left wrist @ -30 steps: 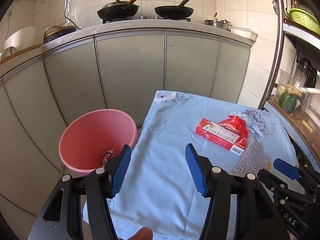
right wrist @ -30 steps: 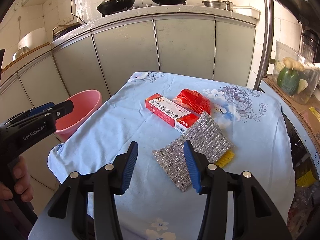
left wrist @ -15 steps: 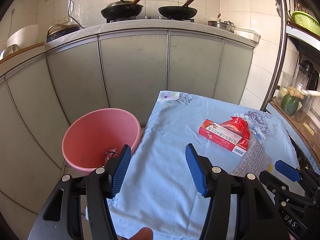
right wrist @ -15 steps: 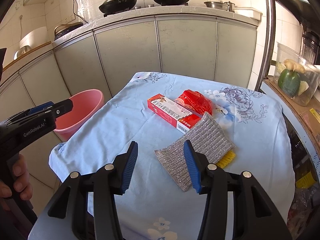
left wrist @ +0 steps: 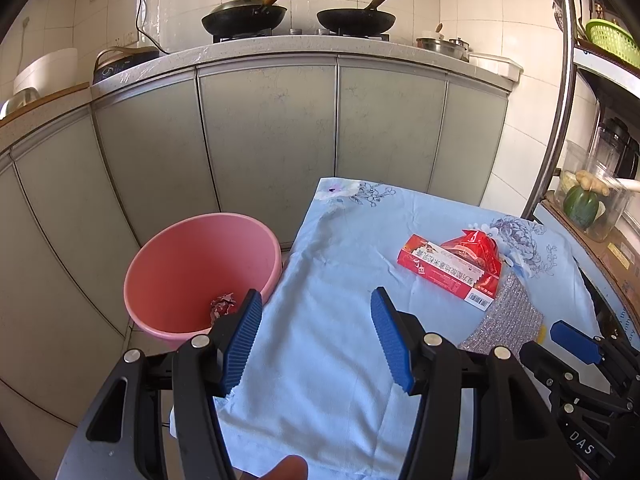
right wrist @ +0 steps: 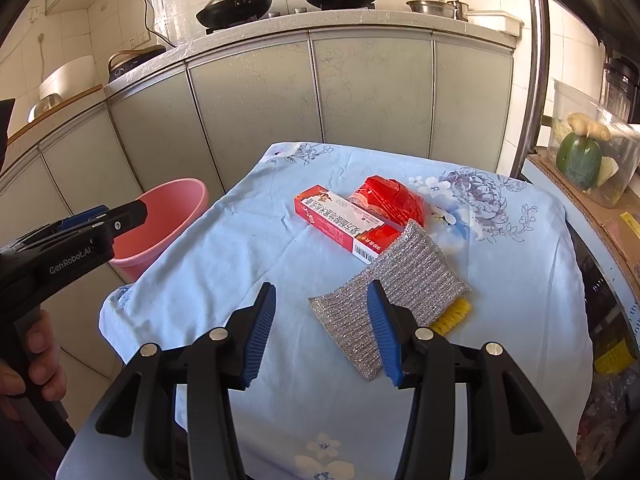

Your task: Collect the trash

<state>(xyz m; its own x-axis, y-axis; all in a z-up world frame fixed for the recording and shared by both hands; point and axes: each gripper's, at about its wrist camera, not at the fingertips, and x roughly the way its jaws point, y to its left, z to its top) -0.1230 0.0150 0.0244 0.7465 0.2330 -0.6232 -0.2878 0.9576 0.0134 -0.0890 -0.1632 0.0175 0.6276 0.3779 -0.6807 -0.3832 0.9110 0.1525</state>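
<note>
Nothing on the cloth has shifted since the earlier frames; both grippers hover as before.

Done: one crumpled wrapper (left wrist: 223, 305) lying in the pink bucket (left wrist: 160, 256) beside the table.

Left, judged: one red carton (right wrist: 345, 224), one red crinkled packet (right wrist: 390, 199), one silver scouring pad (right wrist: 390, 288) over a yellow sponge (right wrist: 452, 314), all clustered on the blue floral cloth (right wrist: 224, 264).

Left gripper (left wrist: 316, 342): fingers spread, empty. Right gripper (right wrist: 322, 330): fingers spread, empty.
</note>
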